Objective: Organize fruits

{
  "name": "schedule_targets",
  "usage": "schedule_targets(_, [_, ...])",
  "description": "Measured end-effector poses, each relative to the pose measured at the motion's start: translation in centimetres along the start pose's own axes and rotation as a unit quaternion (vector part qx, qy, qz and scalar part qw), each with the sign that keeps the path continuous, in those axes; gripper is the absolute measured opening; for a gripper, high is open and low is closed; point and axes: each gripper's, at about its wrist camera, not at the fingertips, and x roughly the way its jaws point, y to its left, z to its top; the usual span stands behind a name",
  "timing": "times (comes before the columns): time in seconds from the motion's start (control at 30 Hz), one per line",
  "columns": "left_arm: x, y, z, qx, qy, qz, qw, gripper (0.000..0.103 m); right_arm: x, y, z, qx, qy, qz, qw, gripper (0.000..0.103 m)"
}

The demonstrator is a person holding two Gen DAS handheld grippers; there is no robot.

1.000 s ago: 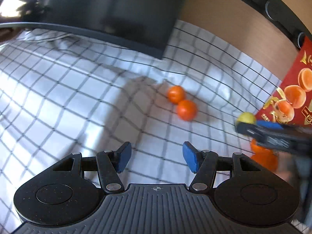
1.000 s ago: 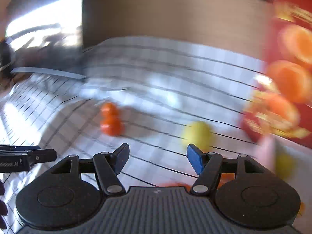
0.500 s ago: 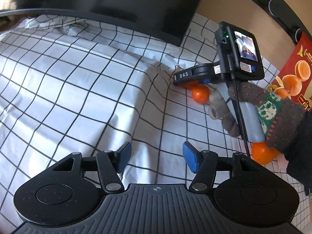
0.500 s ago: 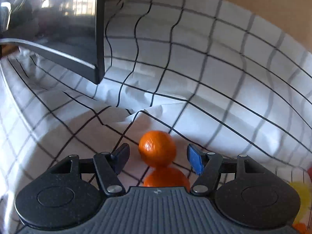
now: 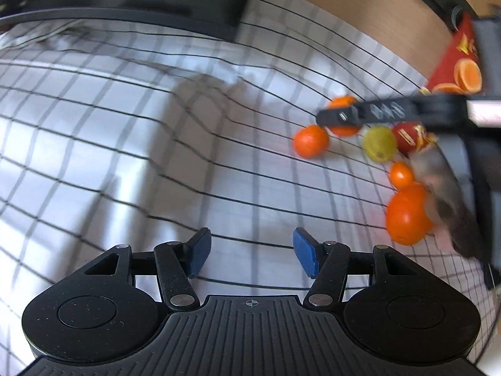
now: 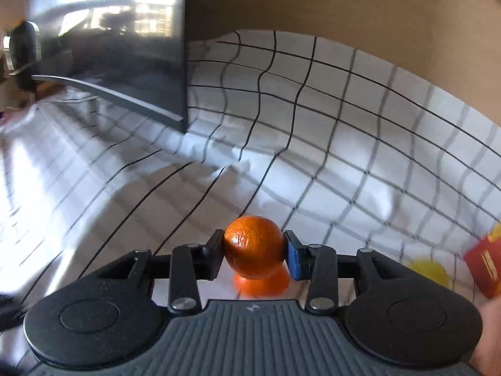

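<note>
Above the checked cloth, my right fingers clamp a mandarin over a second mandarin, while my left fingers hang spread wide, holding nothing, near the other fruits.

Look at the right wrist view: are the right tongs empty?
No: the right tongs are shut on a small round orange mandarin, one blue pad pressing against each of its sides.
</note>
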Motion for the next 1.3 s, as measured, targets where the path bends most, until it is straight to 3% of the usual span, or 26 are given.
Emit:
schedule_targets(0.1, [0.3, -1.4, -0.3, 0.009, 0.005, -0.004, 0.9999, 0.063, -3.3, -0.5, -2.9, 0.008, 0.002, 0.006, 1.000, 0.039])
schedule_targets(0.37, [0.6, -5.3, -1.0, 0.047, 0.014, -0.029, 0.9984, 0.063, -10.4, -1.9, -13.4, 0.041, 0.023, -0.024, 0.999, 0.039])
schedule_targets(0.63, [0.9, -11.0, -1.4, 0.118, 0.020, -0.075, 0.9900, 0.063, -12.7, -4.1, -21.3, 0.095, 0.050, -0.072, 0.992, 0.039])
schedule_targets(0.97, [1.3, -16.6, -1.3, 0.189, 0.010, -0.096, 0.9772, 0.063, -13.5, -7.0, -23.9, 0.157, 0.021, -0.123, 0.980, 0.041])
schedule_targets(1.1, [1.5, -18.2, 0.1, 0.210, -0.009, -0.090, 0.9736, 0.063, -14.3, -7.4, -24.4, 0.169, 0.011, -0.123, 0.978, 0.052])
schedule_targets(1.3, [3.3, -22.3, 3.4, 0.279, 0.001, -0.104, 0.9546, 0.063, -15.4, -7.6, -24.4, 0.169, -0.003, -0.131, 0.977, 0.053])
